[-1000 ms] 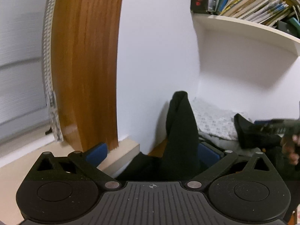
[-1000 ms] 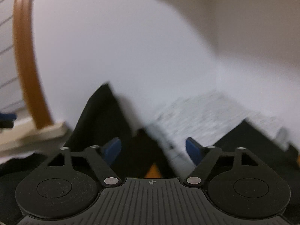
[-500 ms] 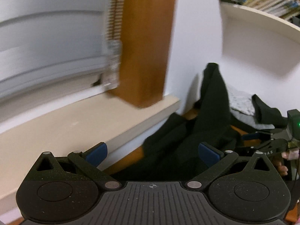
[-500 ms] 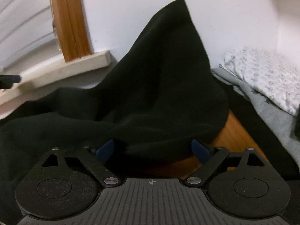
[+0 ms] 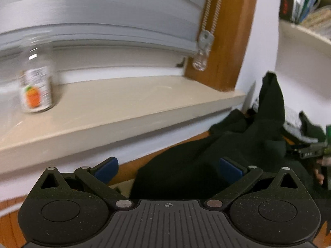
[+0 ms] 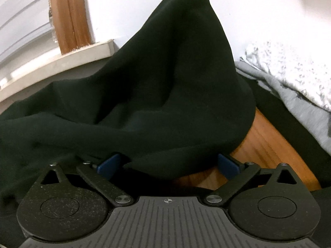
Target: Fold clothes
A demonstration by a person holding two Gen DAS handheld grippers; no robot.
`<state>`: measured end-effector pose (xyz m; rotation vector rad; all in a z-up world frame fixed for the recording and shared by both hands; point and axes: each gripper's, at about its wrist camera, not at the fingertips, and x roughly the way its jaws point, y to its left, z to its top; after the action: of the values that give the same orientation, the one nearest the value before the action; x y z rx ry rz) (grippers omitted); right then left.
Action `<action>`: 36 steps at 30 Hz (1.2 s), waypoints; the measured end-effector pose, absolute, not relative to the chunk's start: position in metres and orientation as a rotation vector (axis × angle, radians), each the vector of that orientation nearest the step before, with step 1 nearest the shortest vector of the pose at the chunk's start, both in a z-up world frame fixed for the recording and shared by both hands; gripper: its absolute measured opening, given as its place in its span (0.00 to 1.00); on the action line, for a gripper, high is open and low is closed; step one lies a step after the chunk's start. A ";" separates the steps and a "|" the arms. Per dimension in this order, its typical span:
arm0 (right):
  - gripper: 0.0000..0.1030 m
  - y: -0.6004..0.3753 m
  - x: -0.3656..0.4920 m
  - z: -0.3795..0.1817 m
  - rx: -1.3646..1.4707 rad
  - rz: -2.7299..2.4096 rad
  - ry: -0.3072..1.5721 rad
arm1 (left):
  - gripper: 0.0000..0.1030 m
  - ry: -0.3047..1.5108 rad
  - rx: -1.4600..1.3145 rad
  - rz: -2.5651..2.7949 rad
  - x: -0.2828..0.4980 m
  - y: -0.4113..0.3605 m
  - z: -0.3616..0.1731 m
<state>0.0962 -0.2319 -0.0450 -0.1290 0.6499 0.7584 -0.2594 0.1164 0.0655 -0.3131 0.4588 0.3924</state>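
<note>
A black garment lies heaped on the wooden table, one part standing up in a peak against the white wall. My right gripper sits low at its near edge. Its jaws are opening, with the cloth's hem lying between the blue pads, which do not press on it. In the left wrist view the same garment spreads in front of my left gripper, which is open with nothing held. At the far right of that view the right gripper's body shows, with a hand behind it.
A beige window sill runs along the left with a clear bottle with an orange label on it, below a grey blind and a wooden frame. A book shelf hangs at the upper right. Grey and patterned white clothes lie at the right.
The left gripper has swung left and down, which brings the sill and bottle into view. The right gripper dropped to the black garment's edge and its jaws widened.
</note>
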 end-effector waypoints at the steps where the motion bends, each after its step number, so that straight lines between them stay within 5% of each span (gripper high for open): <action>1: 0.97 -0.231 0.096 -0.045 -0.134 0.755 0.646 | 1.00 0.447 -0.322 0.394 -0.267 0.118 0.066; 36: 0.99 -0.236 0.099 -0.046 -0.097 0.757 0.657 | 1.00 0.455 -0.361 0.480 -0.309 0.132 0.048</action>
<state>0.0989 -0.2360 -0.0459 -0.0972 0.6570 0.7566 -0.3092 0.1315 0.0477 -0.3612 0.4553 0.4798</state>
